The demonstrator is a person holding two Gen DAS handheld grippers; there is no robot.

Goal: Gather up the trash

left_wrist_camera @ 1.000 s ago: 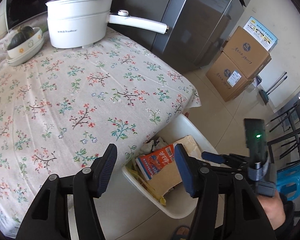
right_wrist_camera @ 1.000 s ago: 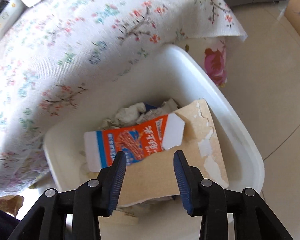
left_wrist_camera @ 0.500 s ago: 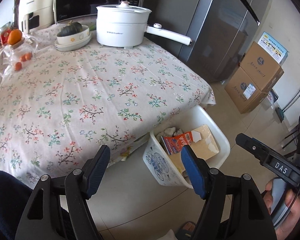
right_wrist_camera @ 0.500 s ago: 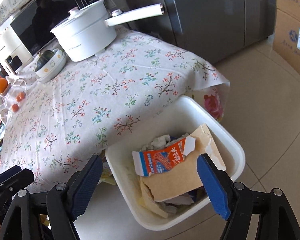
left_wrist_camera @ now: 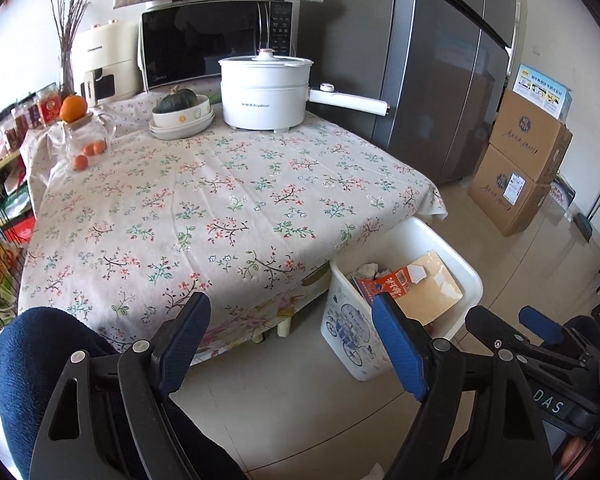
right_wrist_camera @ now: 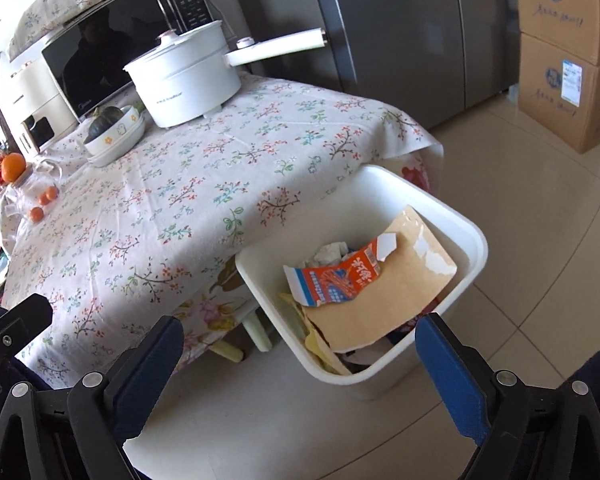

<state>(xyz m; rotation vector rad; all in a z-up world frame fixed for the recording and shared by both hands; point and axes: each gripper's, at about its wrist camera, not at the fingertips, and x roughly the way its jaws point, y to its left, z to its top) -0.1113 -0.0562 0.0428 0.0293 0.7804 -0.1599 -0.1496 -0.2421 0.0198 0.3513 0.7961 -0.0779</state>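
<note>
White trash bin stood beside the table, holding an orange carton on cardboard. Left gripper and right gripper both gaped wide, empty.

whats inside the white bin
In the bin: an orange carton on a brown cardboard sheet, crumpled paper behind, yellow scraps at the edge. Anything deeper is covered.

White rectangular trash bin stands upright on the floor, beside the table corner. Inside: an orange torn carton lying on a tan cardboard sheet, beside crumpled white paper.
</note>
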